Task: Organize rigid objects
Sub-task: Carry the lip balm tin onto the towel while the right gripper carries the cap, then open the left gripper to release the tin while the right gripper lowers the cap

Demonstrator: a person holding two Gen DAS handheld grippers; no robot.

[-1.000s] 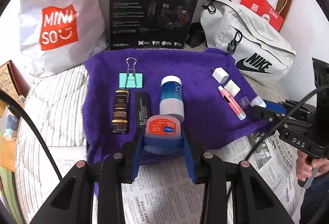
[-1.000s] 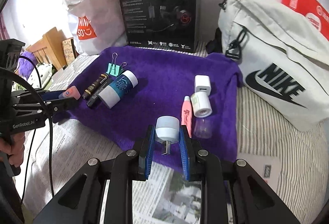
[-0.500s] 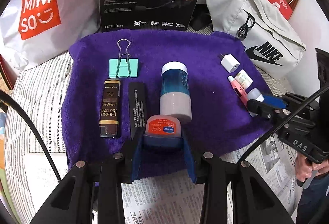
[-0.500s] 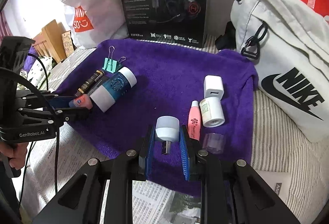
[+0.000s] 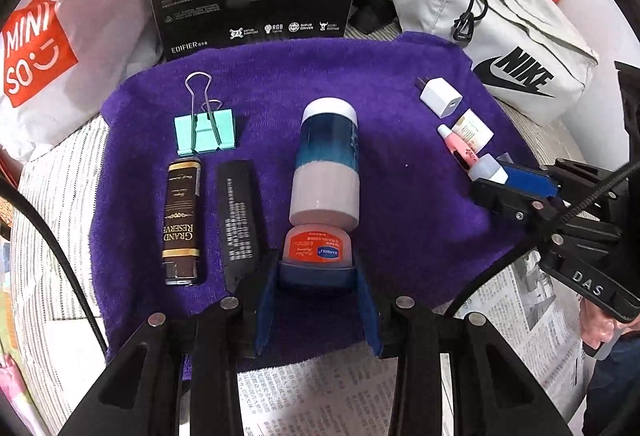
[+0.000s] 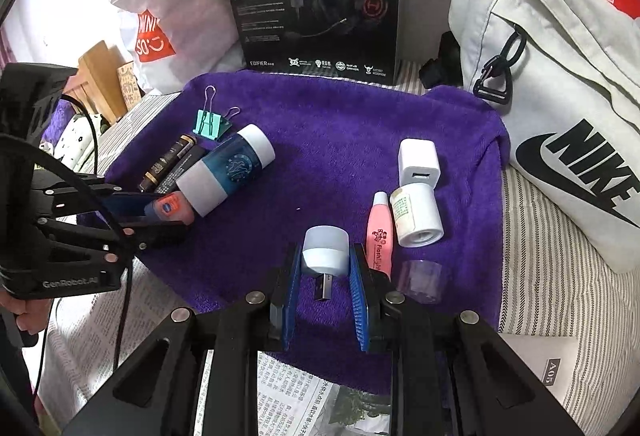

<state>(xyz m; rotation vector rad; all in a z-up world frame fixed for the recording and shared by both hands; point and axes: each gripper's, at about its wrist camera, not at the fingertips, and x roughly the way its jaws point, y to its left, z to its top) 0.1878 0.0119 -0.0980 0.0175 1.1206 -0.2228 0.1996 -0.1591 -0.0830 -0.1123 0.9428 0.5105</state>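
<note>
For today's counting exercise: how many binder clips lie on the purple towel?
1: a mint-green binder clip at the purple towel's far left, beyond the brown tube. None seems hidden.

L gripper (image 5: 316, 276) tilted steeply down, jaws clamped on a small jar. R gripper (image 6: 325, 268) also pitched down, jaws pinched on a small white plug-in lamp. A bare hand (image 5: 598, 324) grips R handle.

Both grippers, left gripper (image 5: 316, 276) and right gripper (image 6: 325, 268), are built from black frames, fitted with blue pads and silver screws. Black cables are looped alongside, white lettering printed on the handles.
</note>
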